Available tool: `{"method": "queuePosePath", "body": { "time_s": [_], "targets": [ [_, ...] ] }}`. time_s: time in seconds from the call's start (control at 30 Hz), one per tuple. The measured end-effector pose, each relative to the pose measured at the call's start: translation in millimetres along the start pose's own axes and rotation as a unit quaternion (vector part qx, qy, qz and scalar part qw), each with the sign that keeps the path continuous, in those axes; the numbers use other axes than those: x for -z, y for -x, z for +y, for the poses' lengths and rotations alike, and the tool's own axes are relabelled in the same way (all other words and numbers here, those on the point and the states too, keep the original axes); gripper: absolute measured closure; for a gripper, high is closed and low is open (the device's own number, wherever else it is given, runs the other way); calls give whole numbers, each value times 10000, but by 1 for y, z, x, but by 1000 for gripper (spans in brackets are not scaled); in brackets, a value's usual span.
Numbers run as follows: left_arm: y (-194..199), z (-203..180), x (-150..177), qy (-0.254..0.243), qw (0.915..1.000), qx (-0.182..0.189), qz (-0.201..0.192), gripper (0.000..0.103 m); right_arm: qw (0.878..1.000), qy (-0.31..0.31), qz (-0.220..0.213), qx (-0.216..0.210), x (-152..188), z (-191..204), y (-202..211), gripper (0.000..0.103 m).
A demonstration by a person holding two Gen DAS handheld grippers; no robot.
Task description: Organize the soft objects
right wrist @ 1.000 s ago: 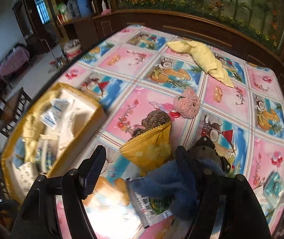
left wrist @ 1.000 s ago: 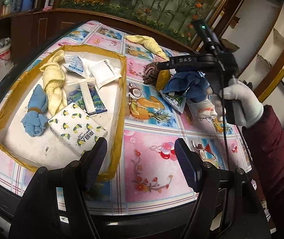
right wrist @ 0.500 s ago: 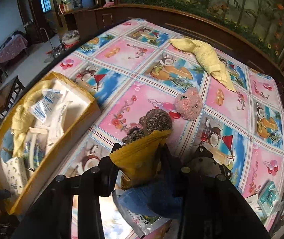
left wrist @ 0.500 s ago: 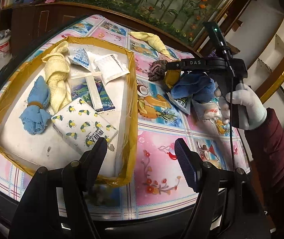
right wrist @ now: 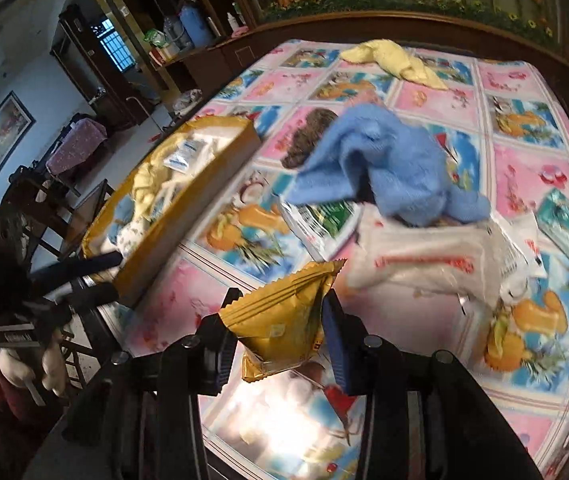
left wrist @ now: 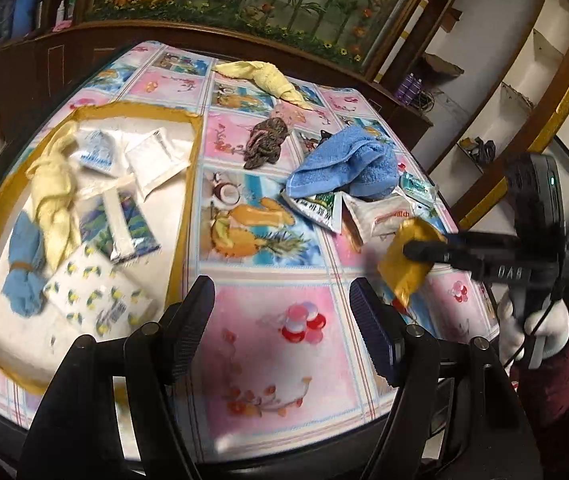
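Gold packet point(right wrist: 284, 320); blue towel point(right wrist: 388, 164); yellow cloth point(right wrist: 396, 62).

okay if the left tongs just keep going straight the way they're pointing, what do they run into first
Probably the bare tablecloth: the open, empty left tongs aim down at a pink panel with nothing on it. The yellow-rimmed tray lies off to one side, though depth is hard to judge.

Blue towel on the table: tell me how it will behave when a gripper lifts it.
The blue towel lies crumpled in loose folds, so it will probably hang limp and drape from wherever it is pinched. Its terry surface looks grippy, so slipping seems unlikely. It rests over a green-and-white packet and a clear plastic packet, so lifting it may drag or shift them.
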State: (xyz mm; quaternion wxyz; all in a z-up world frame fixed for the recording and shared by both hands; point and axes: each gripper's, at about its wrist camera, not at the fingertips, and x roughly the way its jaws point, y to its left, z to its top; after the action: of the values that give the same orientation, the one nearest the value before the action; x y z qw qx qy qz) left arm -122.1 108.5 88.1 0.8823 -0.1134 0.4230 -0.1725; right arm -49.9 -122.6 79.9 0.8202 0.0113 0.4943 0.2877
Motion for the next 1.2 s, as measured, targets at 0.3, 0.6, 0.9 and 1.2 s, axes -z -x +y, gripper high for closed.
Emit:
{"method": "queuePosePath", "body": {
  "time_s": [0.3,0.6,0.9,1.2],
  "targets": [
    [-96,-9,-108,-313,9962,-757,299,32,9984,-336,-456,11,20,-35,-15,59],
    [-203,6,-152,-301,9882,-1177,931,32,9986,-332,-405,66,30,-46,-38,58],
    [-202,18,-145,130,9923,-798,935,63,9969,-570,-542,-82,45,-52,-20,61],
    [-100,25,-119,435,9988,-102,186,63,9918,-813,-841,-515,54,-39,1,77]
  ]
}}
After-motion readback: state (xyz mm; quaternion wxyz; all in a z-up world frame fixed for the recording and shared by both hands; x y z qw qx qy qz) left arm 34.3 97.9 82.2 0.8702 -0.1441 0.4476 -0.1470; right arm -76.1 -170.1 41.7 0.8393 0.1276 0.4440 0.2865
